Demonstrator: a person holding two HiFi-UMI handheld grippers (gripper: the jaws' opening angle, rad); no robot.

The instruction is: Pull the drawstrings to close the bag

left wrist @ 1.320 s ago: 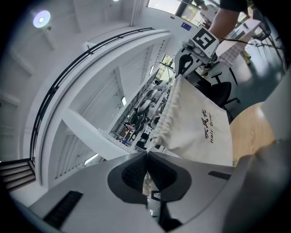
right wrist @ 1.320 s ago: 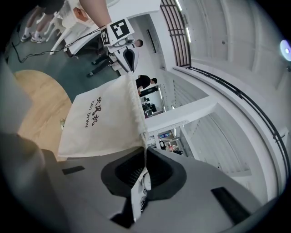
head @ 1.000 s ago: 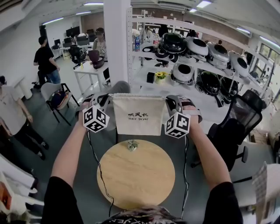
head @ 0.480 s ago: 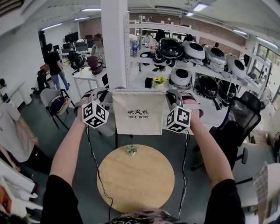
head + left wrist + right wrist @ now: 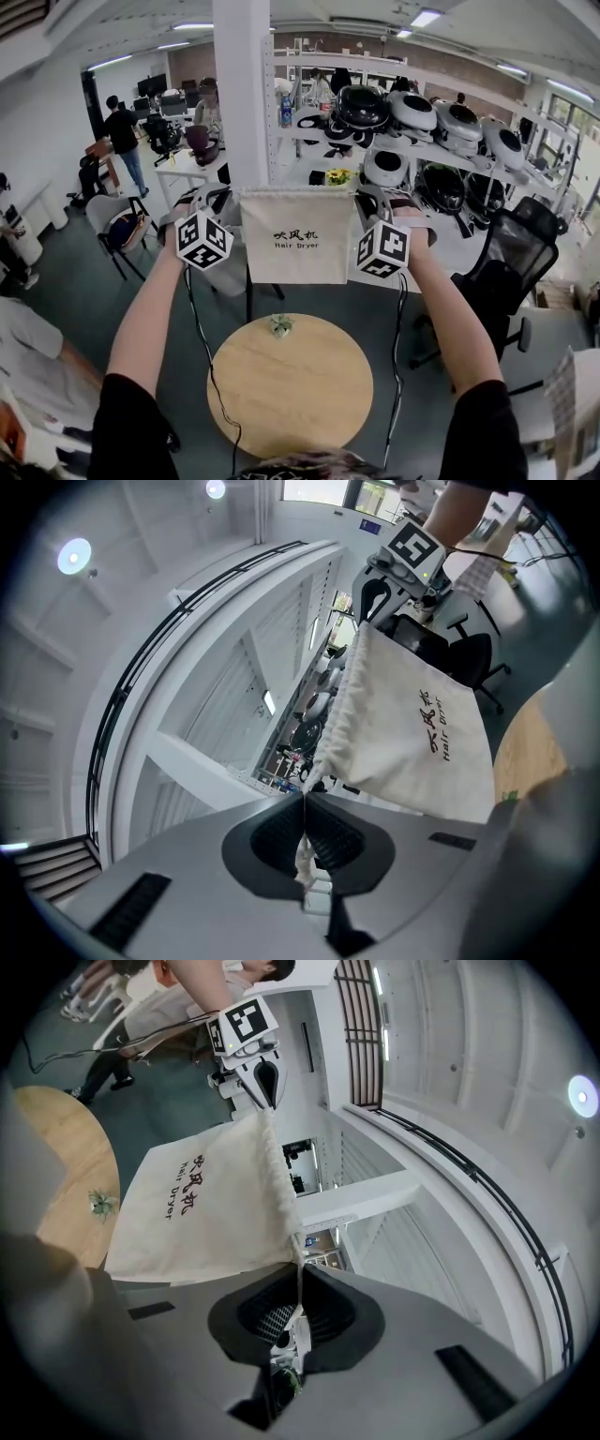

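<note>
The round wooden table sits lowest. Above its far edge, clear of the top, hangs the cream cloth bag. It is flat and roughly square, with dark print across the front. Its top hem is stretched straight and puckered toward both corners. Whether anything is inside cannot be told.

Above the table's far left, the left gripper has its jaws pressed together on the left drawstring, and a short cord end dangles behind the pads. Above the far right, the right gripper is clamped the same way on the right drawstring. In the head view, marker cubes and hands cover both jaw tips.

A small greenish thing lies near the table's far edge, too small to identify.
</note>
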